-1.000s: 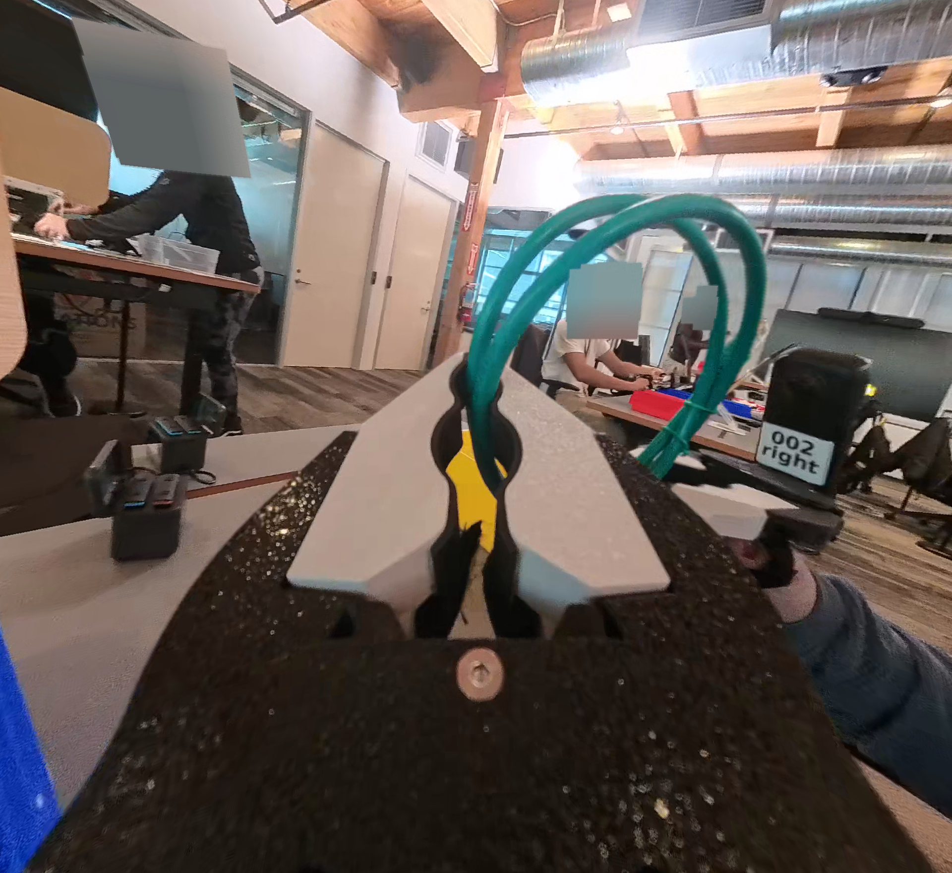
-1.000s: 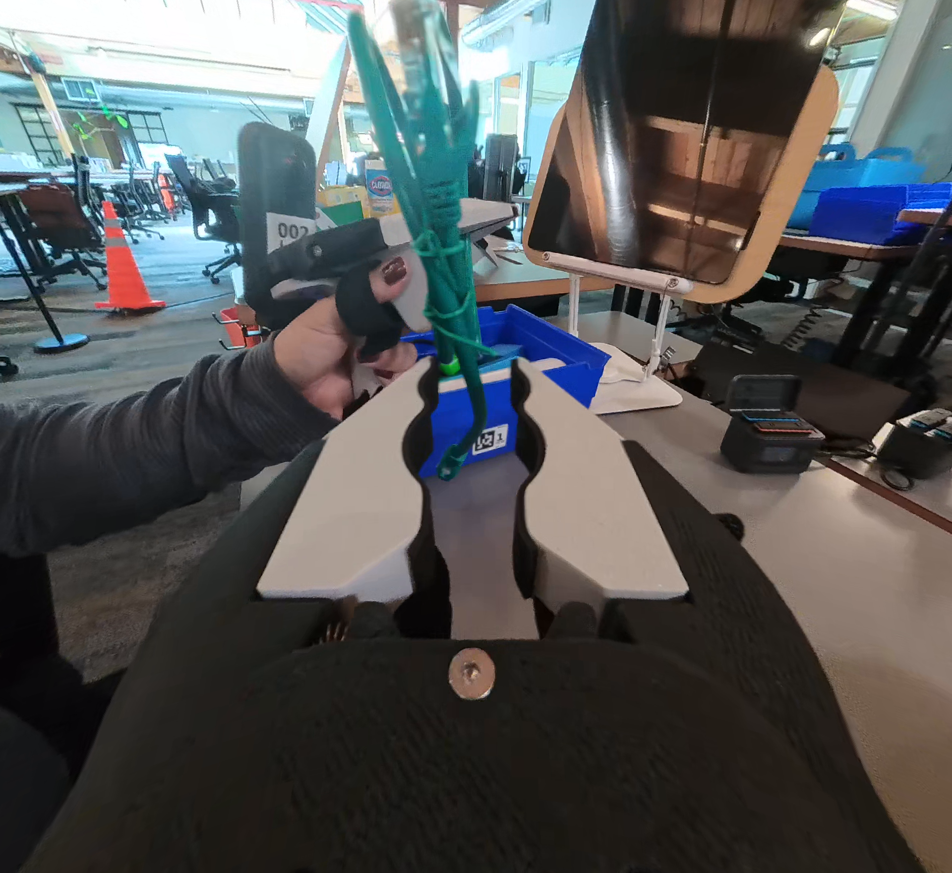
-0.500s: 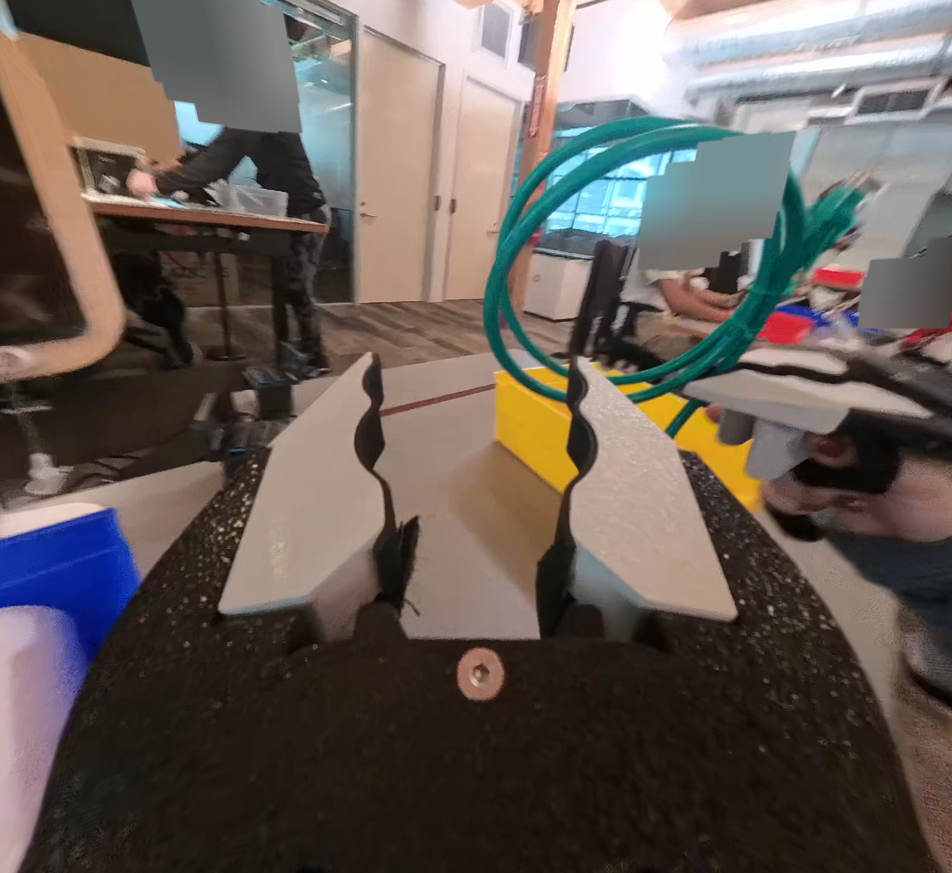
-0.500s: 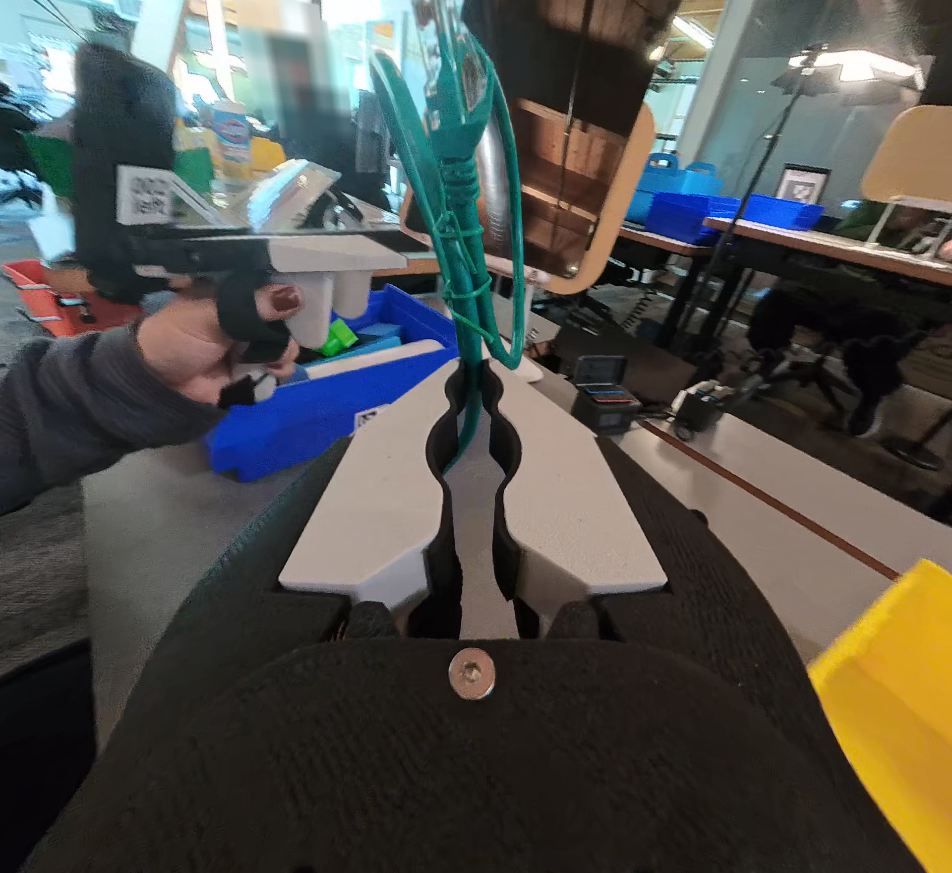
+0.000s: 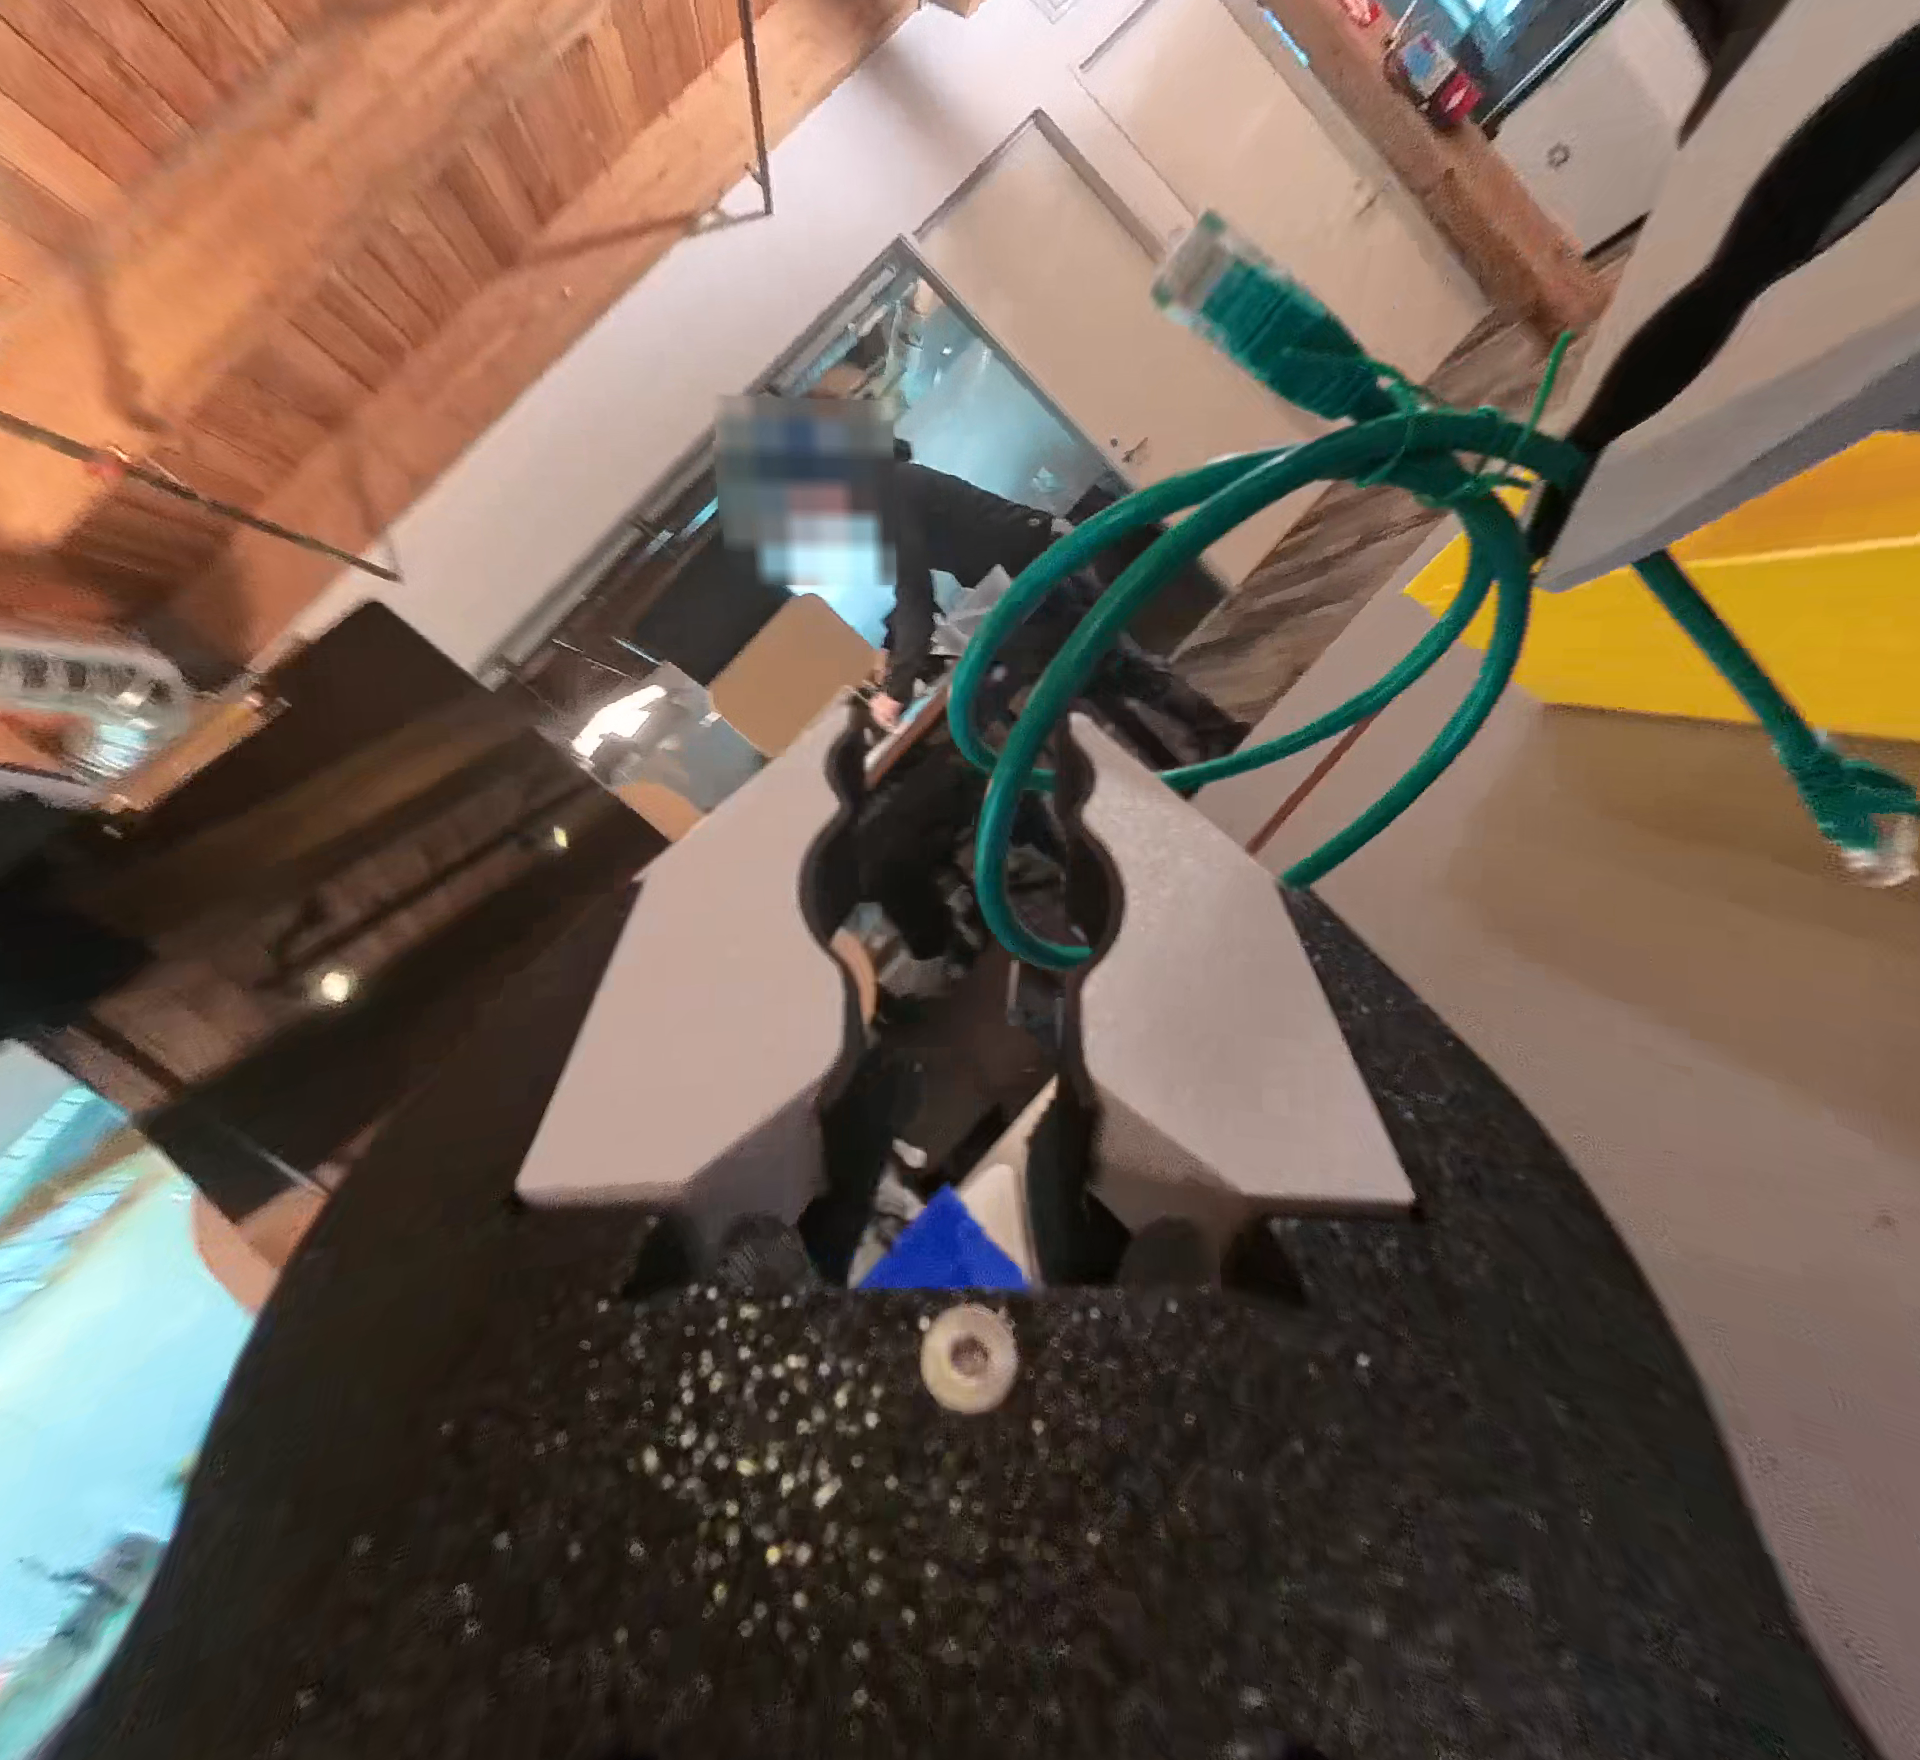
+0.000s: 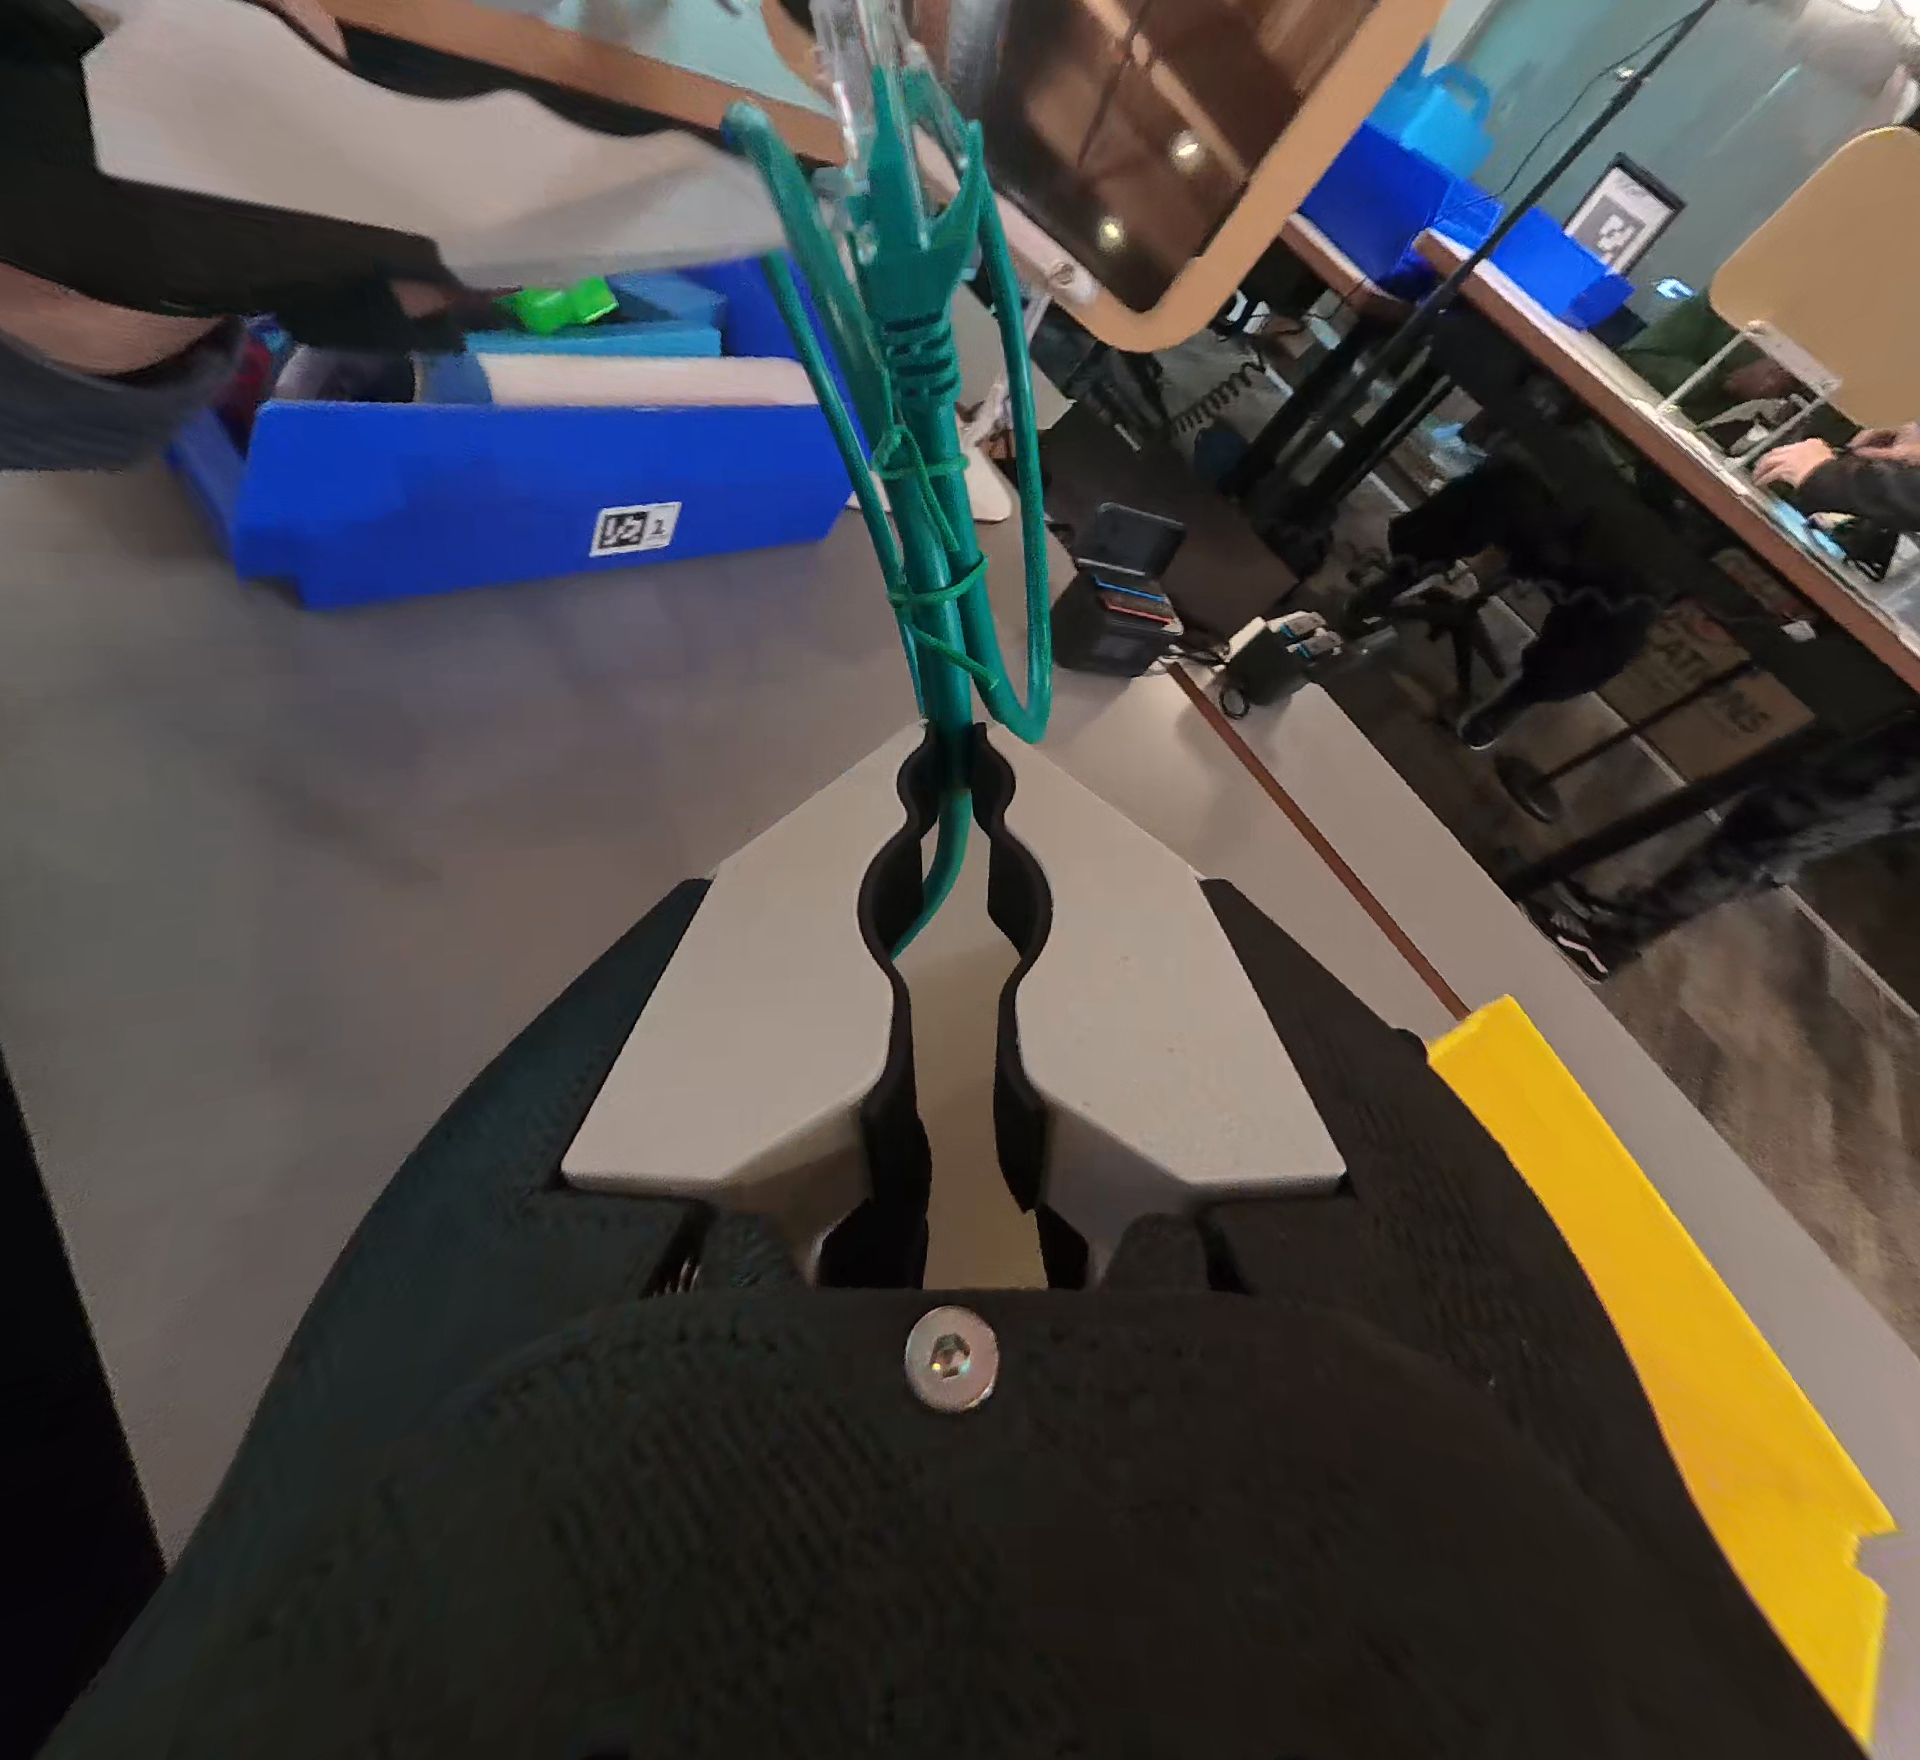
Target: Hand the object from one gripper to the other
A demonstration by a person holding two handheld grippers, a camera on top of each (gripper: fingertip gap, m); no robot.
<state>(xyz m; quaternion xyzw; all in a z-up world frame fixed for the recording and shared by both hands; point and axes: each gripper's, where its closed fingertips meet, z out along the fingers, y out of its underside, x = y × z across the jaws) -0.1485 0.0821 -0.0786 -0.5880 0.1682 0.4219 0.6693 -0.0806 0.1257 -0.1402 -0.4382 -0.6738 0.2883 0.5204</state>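
The object is a green network cable [image 6: 920, 380], coiled and tied, with clear plugs. My right gripper [image 6: 951, 749] is shut on it at the fingertips, and the coil stands up in front of them. In the left wrist view the right gripper [image 5: 1569, 474] holds the cable [image 5: 1195, 505] from the upper right. My left gripper [image 5: 956, 754] is open. One loop hangs in the gap by its right finger; I cannot tell if it touches. The left gripper [image 6: 790, 48] shows at the upper left of the right wrist view, just beyond the coil.
A blue bin [image 6: 520, 484] with several items stands on the grey table [image 6: 312, 775]. A yellow bin [image 6: 1662, 1347] is at the right edge and also shows in the left wrist view [image 5: 1714, 630]. Black chargers [image 6: 1122, 598] and a wood-framed dark panel [image 6: 1195, 48] stand behind.
My left gripper opened and let go of the cable. My right gripper shut on it and now holds it alone. The left wrist view has rolled sideways.
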